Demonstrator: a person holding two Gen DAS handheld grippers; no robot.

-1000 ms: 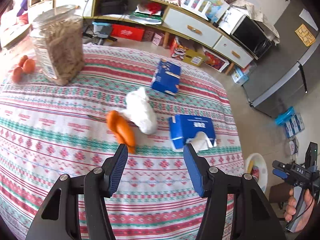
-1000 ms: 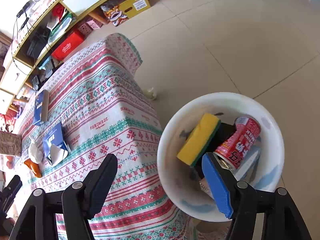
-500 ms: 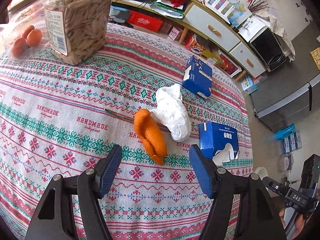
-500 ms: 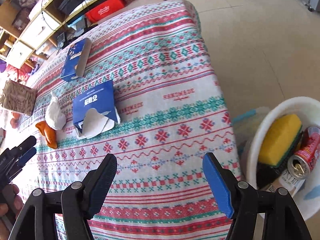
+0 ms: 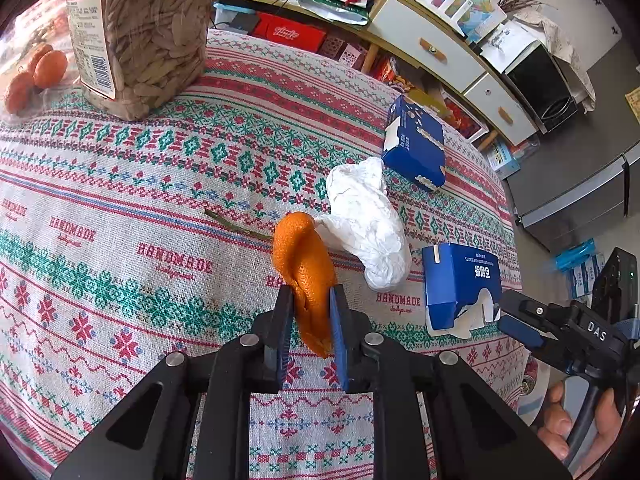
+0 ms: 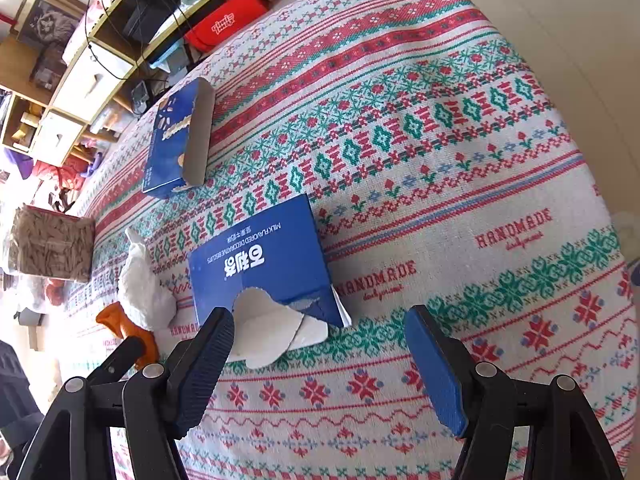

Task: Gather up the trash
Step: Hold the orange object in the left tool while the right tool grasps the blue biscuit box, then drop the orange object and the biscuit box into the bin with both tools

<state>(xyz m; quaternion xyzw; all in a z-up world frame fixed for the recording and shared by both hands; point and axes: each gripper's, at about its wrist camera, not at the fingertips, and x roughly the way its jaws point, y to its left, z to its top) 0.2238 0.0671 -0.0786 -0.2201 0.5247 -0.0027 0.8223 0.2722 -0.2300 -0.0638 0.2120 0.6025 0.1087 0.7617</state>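
My left gripper (image 5: 310,304) is shut on an orange peel (image 5: 304,256) that lies on the patterned tablecloth (image 5: 120,208). A crumpled white tissue (image 5: 366,220) lies just right of the peel. A torn blue box (image 5: 460,284) lies at the right, and a second blue box (image 5: 416,148) lies behind. My right gripper (image 6: 320,344) is open just above the tablecloth, in front of the torn blue box (image 6: 260,264). The peel (image 6: 132,328), the tissue (image 6: 142,288) and the second box (image 6: 180,140) show at its left. The right gripper also shows in the left wrist view (image 5: 524,320).
A clear jar of seeds (image 5: 136,28) stands at the back left with oranges (image 5: 36,72) beside it. A thin twig (image 5: 236,226) lies left of the peel. A shelf unit with drawers (image 5: 424,40) stands beyond the table. The table's edge drops off at the right.
My left gripper moved forward and closed on the orange peel. My right gripper swung from the white bin onto the table, close to the torn blue box.
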